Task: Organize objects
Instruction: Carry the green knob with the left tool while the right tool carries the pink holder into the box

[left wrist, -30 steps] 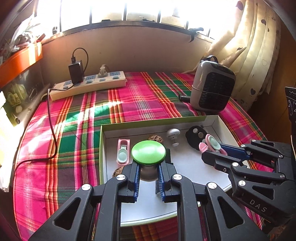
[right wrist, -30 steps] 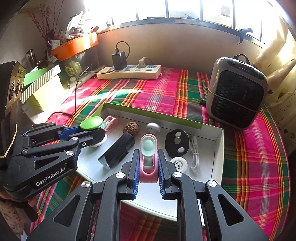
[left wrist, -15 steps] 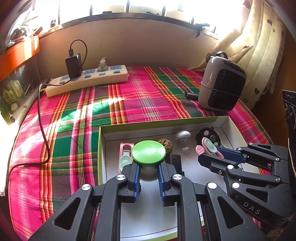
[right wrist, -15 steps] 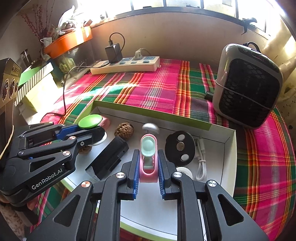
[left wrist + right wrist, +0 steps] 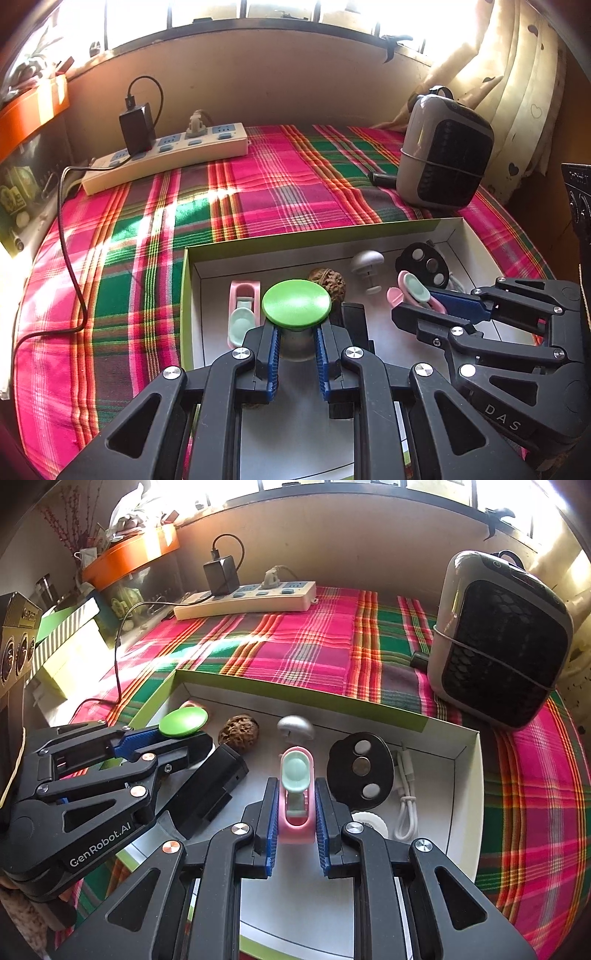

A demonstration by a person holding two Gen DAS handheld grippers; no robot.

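Left wrist view: the left gripper has its jaws clenched on the stem under a green-capped knob, held above the near-left part of the open box. Over the last second the cap has kept its place between the blue pads while the box has slid lower and closer in this view and the power strip and heater have drawn nearer, so the gripper has travelled forward with its load. Right wrist view shows the same: the right gripper grasps a pink and mint clip between its jaws, unchanged in the grip, with the box now larger and the heater closer. I judge both items to be lifted clear and in transit, so each still needs a place.

Relative to the box: a second pink clip lies against its left wall, a walnut and a grey mushroom-shaped knob sit along its far wall, a black disc with three round inserts lies toward its right side beside a white cable, and a black block rests in its middle-left. The box stands on the plaid-covered worktop.
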